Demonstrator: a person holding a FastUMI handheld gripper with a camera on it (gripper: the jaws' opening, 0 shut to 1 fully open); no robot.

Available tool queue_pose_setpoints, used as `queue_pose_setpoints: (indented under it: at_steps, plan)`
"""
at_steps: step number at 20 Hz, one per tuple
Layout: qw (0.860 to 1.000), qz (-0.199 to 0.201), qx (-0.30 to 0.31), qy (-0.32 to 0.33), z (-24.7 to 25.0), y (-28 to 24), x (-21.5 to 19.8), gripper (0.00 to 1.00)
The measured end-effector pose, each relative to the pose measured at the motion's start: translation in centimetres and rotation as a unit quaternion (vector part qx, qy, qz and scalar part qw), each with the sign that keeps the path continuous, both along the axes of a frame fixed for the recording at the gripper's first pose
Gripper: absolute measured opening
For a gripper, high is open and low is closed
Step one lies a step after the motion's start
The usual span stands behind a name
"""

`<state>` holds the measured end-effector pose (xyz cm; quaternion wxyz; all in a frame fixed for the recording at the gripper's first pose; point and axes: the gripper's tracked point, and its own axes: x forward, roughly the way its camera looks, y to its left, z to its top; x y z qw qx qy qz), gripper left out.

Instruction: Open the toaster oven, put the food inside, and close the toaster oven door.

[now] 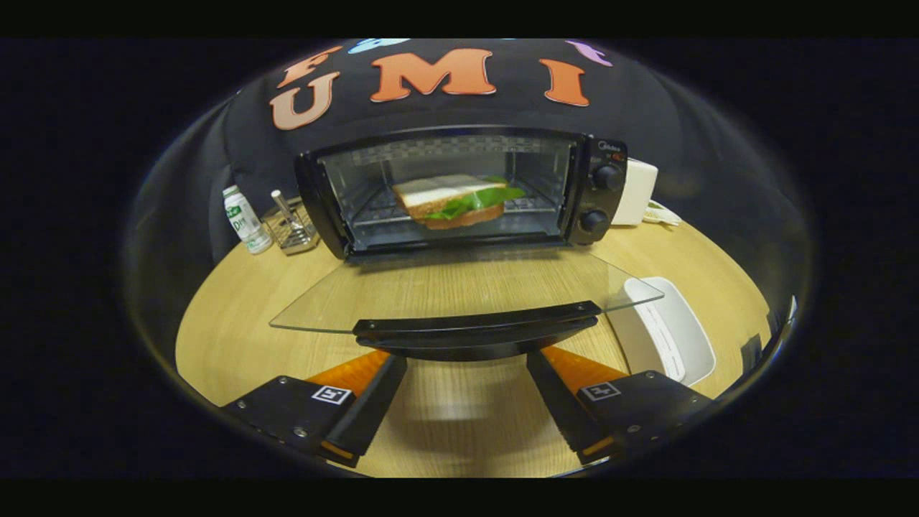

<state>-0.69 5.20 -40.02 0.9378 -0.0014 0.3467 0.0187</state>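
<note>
1. Toaster oven (459, 190), a black countertop box with two round knobs (602, 199) on its right-hand panel, stands at the far side of the round pale wooden table (237, 337).
2. We see its clear glass door (459, 291) folded down flat toward us, the black bar handle (477, 332) at its near edge.
3. We find the sandwich (459, 201), brown bread with white filling and green leaves, lying on the wire rack inside the oven.
4. We hold the gripper (467, 388) low before the door; its jaws stand wide apart, clamping nothing, with the handle just ahead of the fingertips.
5. We note a white bottle (244, 219) and a wire holder (291, 226) left of the oven, a white box (635, 190) behind its right side, and a white tray (671, 334) right of the door.
</note>
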Motion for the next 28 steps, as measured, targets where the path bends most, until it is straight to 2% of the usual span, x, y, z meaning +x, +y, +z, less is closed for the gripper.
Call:
queue_pose_setpoints:
  at_steps: [7, 21, 28]
  plan:
    - [0.999, 0.001, 0.006, -0.052, 5.7, 0.4, 4.3, 1.0]
    - [0.996, 0.027, -0.011, -0.085, 8.6, 2.7, 11.5, 1.0]
    - [0.995, 0.036, -0.016, -0.09, 9.4, 3.4, 12.4, 0.99]
